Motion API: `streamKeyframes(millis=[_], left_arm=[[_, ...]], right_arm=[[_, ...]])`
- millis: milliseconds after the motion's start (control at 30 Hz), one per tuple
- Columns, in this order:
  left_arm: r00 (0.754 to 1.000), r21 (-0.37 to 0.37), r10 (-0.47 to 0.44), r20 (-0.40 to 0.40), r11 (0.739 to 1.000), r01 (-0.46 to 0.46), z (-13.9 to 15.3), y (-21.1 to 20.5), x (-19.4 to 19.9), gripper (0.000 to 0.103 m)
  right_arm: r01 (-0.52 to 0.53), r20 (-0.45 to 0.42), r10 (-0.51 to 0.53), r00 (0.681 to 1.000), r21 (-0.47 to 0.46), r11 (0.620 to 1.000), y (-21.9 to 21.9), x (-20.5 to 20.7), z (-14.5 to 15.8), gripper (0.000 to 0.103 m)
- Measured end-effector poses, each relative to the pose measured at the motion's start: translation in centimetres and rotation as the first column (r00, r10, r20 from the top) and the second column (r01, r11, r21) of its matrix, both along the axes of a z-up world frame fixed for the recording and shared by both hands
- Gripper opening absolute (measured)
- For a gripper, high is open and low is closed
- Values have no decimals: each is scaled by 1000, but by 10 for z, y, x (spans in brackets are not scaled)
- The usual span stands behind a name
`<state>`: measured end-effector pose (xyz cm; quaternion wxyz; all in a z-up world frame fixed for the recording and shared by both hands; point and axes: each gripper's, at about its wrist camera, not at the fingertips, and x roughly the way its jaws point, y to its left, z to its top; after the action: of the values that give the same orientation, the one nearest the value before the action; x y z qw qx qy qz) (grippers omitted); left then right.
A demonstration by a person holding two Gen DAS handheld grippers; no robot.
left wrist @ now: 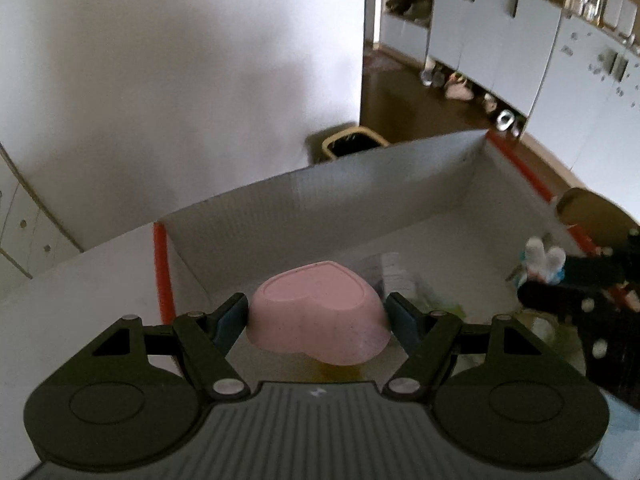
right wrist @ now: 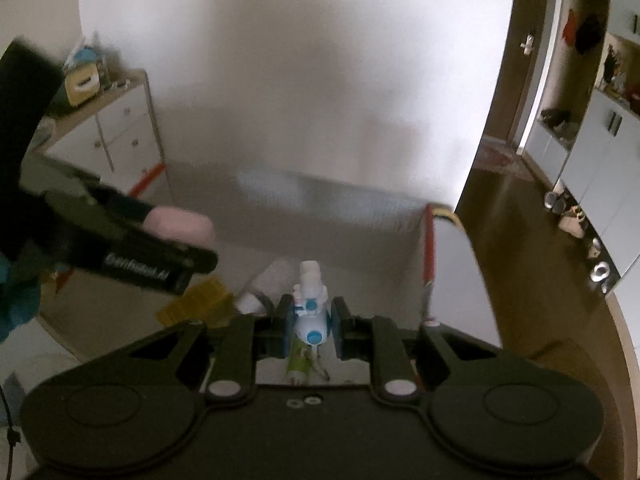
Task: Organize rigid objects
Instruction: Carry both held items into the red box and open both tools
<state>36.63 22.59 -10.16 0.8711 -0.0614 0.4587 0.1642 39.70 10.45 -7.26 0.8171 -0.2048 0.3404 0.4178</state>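
The left gripper (left wrist: 316,316) is pinching a pink heart-shaped dish (left wrist: 318,312) across its width, one pad on each flank, with the dish turned upside down so its flat base is facing up. The point of the heart is aiming toward the camera and to the right; the two lobes are facing away, toward the back of the box. Directly under and beyond the dish, the open cardboard box (left wrist: 360,184) is waiting, its orange-taped corners standing to the left and far right. So the dish is already hanging over the box's opening, and the release looks like a matter of lowering straight down rather than reaching further forward.

The right gripper (right wrist: 310,328) is closed on a small white and blue toy figure (right wrist: 310,312), held upright between the pads with its long axis running away from the camera. It is sitting to the right of the left gripper, also over the box interior. Below it, a white tube (right wrist: 266,284) and a yellow ridged piece (right wrist: 200,300) are lying on the box floor, blurred.

Judging by position, both hands are equally close to the box; the left one is holding the bulkier item and needs the freer patch of floor toward the left wall.
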Motion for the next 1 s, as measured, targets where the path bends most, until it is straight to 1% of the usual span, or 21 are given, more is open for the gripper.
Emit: streamKeyframes(millis=[167, 200, 267, 367, 467, 567, 667, 733, 800, 833, 1000], left_arm=[[998, -6, 7, -59, 1000, -7, -16, 3, 15, 76], [998, 19, 7, -68, 1000, -6, -19, 1, 17, 76], [997, 35, -4, -81, 999, 7, -21, -1, 20, 76], [995, 24, -22, -100, 999, 25, -23, -2, 23, 76], [991, 14, -28, -130, 999, 30, -28, -4, 25, 76], [988, 4, -32, -152, 999, 33, -32, -3, 25, 76], [989, -11, -26, -143, 1000, 25, -29, -1, 22, 76], [991, -17, -25, -134, 1000, 23, -27, -2, 18, 76], [993, -33, -22, -119, 999, 19, -23, 0, 13, 76], [993, -38, -21, -114, 999, 16, -21, 1, 17, 76], [996, -45, -24, -86, 999, 21, -11, -3, 8, 76]], right_arm=[[-24, -31, 22, 999, -38, 999, 11, 1, -14, 18], [-26, -39, 24, 999, -47, 999, 13, 2, -16, 18], [-26, -57, 22, 998, -62, 998, 15, 2, -22, 18], [-21, -89, 15, 996, -69, 997, 16, 3, -27, 19], [-20, -91, 14, 996, -70, 997, 13, 2, -28, 20], [-16, -95, 9, 995, -71, 997, 11, 2, -29, 24], [-8, -103, 1, 995, -65, 998, 8, 3, -27, 29], [-4, -104, -2, 995, -57, 998, 5, 3, -24, 34], [-6, -111, 1, 994, -48, 999, 2, 2, -21, 41], [-4, -107, 0, 994, -43, 999, -2, 0, -20, 43], [10, -97, -12, 995, -20, 1000, -8, -6, -7, 45]])
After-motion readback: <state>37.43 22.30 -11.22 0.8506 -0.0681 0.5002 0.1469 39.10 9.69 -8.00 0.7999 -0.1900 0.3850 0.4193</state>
